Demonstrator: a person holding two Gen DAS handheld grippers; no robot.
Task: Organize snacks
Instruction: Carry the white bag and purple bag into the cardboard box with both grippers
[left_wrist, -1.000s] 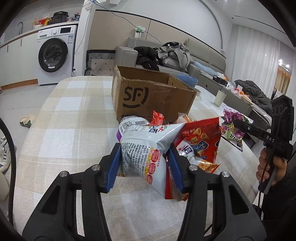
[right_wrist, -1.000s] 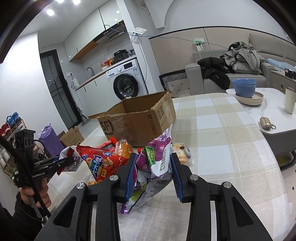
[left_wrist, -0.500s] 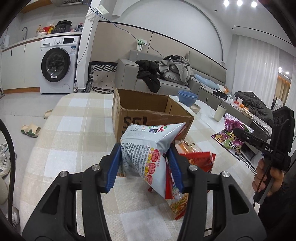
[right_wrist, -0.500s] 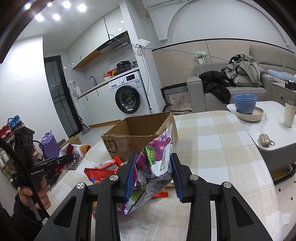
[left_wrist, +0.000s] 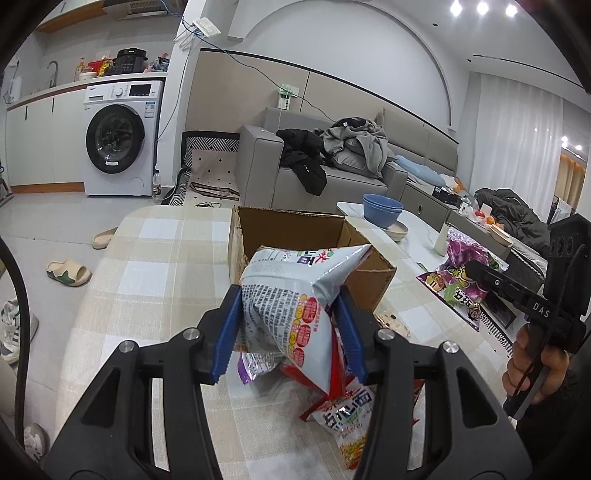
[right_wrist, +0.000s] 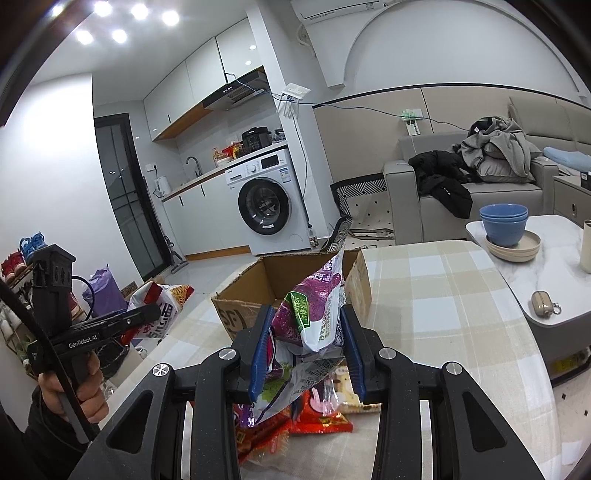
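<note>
Left hand-held gripper (left_wrist: 290, 328) clamps white snack bag (left_wrist: 291, 295); right hand-held gripper (right_wrist: 306, 347) clamps purple bag (right_wrist: 314, 314).

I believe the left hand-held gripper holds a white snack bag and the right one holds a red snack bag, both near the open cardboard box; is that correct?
Not quite: the right hand-held gripper holds a purple snack bag, not a red one, as the right wrist view shows. The left hand-held gripper does hold the white snack bag, near the open cardboard box.

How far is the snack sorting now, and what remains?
Done: nothing visibly; what shows of the cardboard box inside is bare. In hand: the left tool grips a white bag; the right tool grips a purple bag. Left: red packets on the table.
</note>
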